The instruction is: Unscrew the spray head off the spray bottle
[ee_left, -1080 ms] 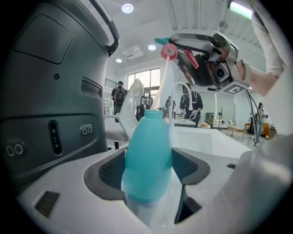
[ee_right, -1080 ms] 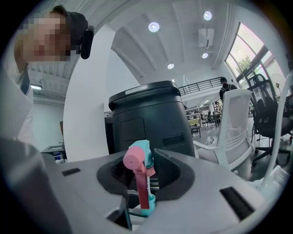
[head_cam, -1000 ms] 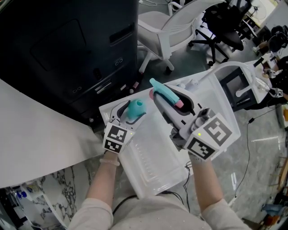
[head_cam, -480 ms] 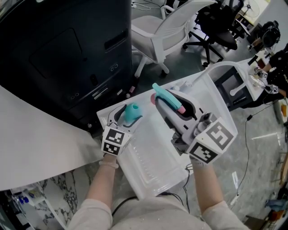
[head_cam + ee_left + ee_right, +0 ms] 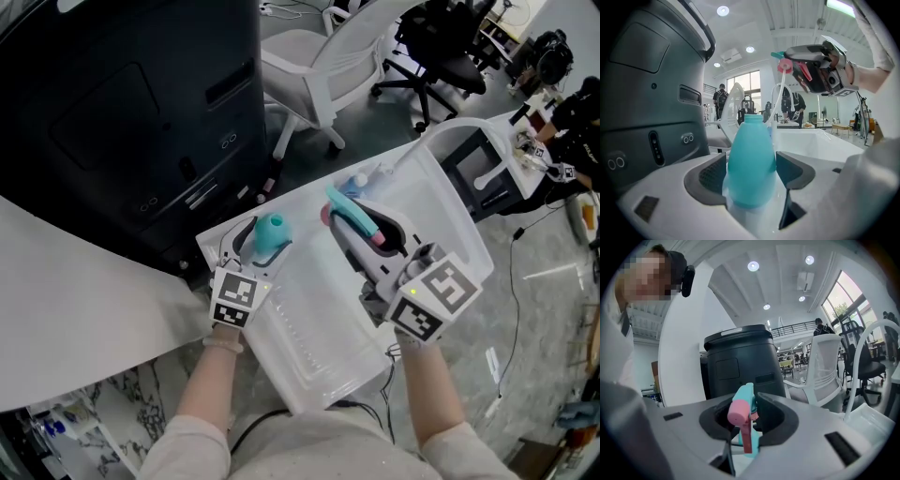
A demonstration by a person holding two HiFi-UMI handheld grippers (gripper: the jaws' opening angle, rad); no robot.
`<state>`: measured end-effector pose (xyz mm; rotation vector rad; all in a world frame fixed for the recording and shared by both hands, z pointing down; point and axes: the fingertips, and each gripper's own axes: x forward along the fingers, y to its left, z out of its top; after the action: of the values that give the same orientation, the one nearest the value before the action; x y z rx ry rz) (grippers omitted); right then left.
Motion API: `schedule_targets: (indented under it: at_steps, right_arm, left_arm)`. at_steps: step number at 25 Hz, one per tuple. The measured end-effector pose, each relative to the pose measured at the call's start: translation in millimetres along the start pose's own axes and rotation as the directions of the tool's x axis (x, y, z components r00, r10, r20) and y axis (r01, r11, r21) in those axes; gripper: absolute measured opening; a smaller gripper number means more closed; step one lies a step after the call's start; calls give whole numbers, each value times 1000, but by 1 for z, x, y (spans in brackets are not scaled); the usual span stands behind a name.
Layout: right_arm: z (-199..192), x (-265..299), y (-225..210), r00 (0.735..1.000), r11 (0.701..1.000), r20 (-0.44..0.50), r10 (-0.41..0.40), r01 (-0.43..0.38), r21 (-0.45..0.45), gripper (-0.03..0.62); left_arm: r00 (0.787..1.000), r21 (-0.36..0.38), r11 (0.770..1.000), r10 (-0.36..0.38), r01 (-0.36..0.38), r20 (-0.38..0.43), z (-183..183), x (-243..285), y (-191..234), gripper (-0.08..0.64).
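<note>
Left tool (image 5: 750, 177) clamps capless teal bottle (image 5: 751, 150) | right tool (image 5: 746, 422) clamps detached spray head (image 5: 740, 412) | both over white bin (image 5: 314, 361)

The teal plastic bottle (image 5: 271, 228), in the left gripper (image 5: 265, 239), stands left of the pink-and-teal spray head (image 5: 352, 212) in the right gripper (image 5: 367, 231), above a clear plastic tub (image 5: 319, 328).

Clamps left gripper (image 5: 265, 236) on teal bottle (image 5: 751, 164) just toward nine o'clock of head-view centre, jaws wide, pointing at one o'clock. Pinches spray head (image 5: 742, 416) in right gripper (image 5: 366, 225) toward three o'clock, jaws narrow, pointing at eleven. Reaches both bare forearms (image 5: 214, 384) up from six o'clock.
</note>
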<state>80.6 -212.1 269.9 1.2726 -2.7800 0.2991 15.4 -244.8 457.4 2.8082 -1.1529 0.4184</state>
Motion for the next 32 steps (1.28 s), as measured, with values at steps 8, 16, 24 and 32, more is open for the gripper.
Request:
schedule_targets:
  at_steps: [8, 16, 24, 32]
  right_arm:
    - [-20, -4, -9, 999, 998, -22, -49, 50, 28, 101]
    - [-26, -18, -7, 994, 994, -17, -104, 105, 36, 97]
    - [-32, -44, 0, 989, 989, -24, -143, 144, 31, 95]
    - [-53, -73, 8, 992, 993, -62, -111, 114, 43, 95]
  left_arm:
    - [999, 6, 1000, -31, 31, 14, 3, -10, -3, 321]
    - [999, 3, 1000, -13, 13, 45, 5, -31, -6, 321]
    - [995, 14, 1000, 5, -7, 104, 21, -62, -20, 272]
    - [976, 1, 990, 141, -143, 169, 46, -106, -26, 14]
